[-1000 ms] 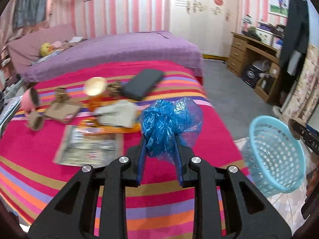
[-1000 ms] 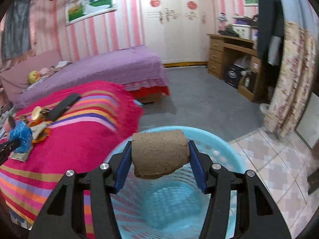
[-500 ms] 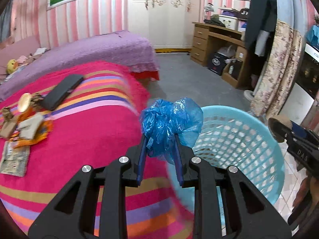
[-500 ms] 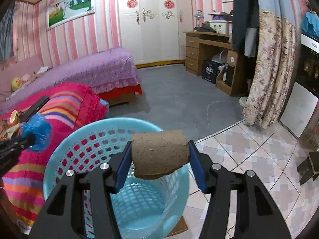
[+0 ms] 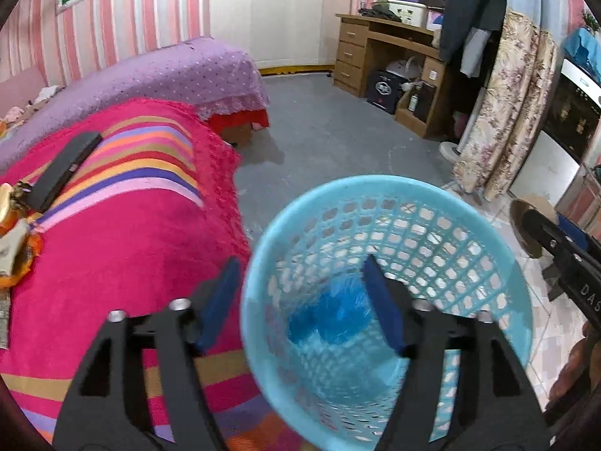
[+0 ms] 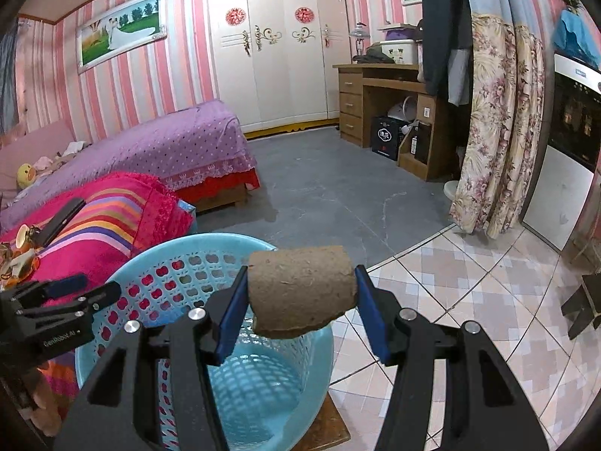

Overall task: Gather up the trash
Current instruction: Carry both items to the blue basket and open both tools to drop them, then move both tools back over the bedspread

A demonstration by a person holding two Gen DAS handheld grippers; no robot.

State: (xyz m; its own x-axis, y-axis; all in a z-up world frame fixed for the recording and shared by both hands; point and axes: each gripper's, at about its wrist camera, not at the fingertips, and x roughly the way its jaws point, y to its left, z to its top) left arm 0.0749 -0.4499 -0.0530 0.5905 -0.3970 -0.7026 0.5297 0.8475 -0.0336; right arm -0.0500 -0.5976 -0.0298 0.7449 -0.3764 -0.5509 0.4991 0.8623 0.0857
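Left gripper (image 5: 300,300) of mine has just opened, and the crumpled blue plastic bag (image 5: 330,317) drops into the light-blue plastic mesh basket (image 5: 394,203): one piece collected.

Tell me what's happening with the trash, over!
Left tool just opened, blue bag dropping into basket. Right tool shut on cardboard roll. Nothing in the way.

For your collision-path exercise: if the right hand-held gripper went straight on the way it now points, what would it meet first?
Probably the far rim of the blue basket, just beyond the brown cardboard piece that the right hand-held gripper grips; depth is unclear.
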